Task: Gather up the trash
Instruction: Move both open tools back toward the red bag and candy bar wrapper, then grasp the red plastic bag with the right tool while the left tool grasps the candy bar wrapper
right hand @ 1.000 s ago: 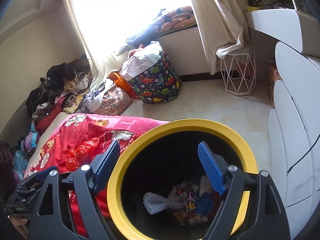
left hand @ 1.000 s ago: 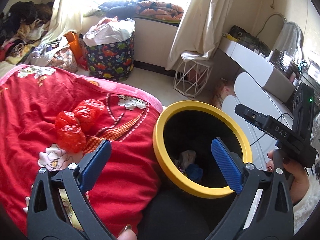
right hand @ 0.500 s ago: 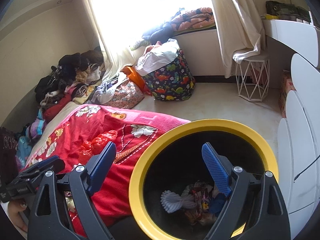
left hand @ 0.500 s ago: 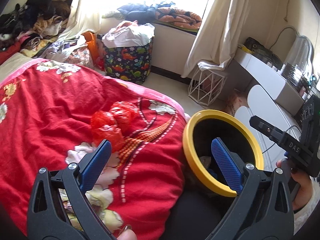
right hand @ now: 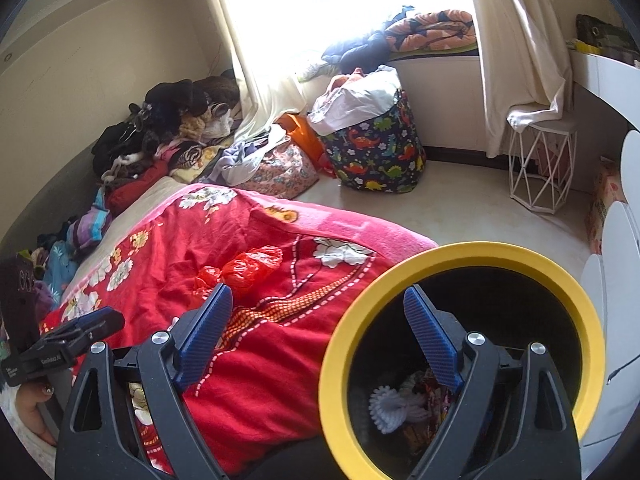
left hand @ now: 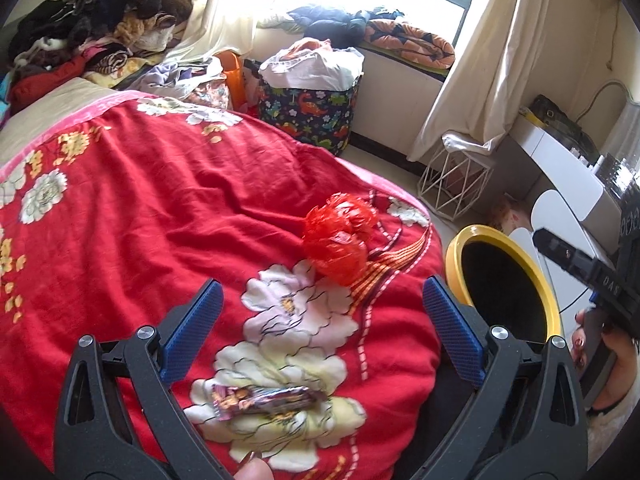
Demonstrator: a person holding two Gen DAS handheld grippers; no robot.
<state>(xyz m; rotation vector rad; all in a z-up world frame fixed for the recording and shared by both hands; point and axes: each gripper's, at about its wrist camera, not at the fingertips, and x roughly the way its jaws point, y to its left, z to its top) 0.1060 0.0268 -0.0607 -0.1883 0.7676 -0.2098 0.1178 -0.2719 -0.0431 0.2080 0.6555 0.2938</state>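
- The crumpled red plastic bag (left hand: 340, 240) lies on the bed's red floral blanket (left hand: 140, 220); it looks light and soft, best pinched mid-bunch.
- A snack wrapper (left hand: 266, 398) lies nearer, thin and probably slippery.
- Left gripper (left hand: 322, 332) and right gripper (right hand: 318, 338): jaws wide, empty.
- The yellow-rimmed bin (right hand: 460, 256) stands beside the bed.

Crinkly glossy plastic bag (left hand: 340, 242), cloth blanket (left hand: 152, 216)

Dinosaur-print hamper (right hand: 376, 156) by the window — white wire stool (right hand: 540, 168) nearby.
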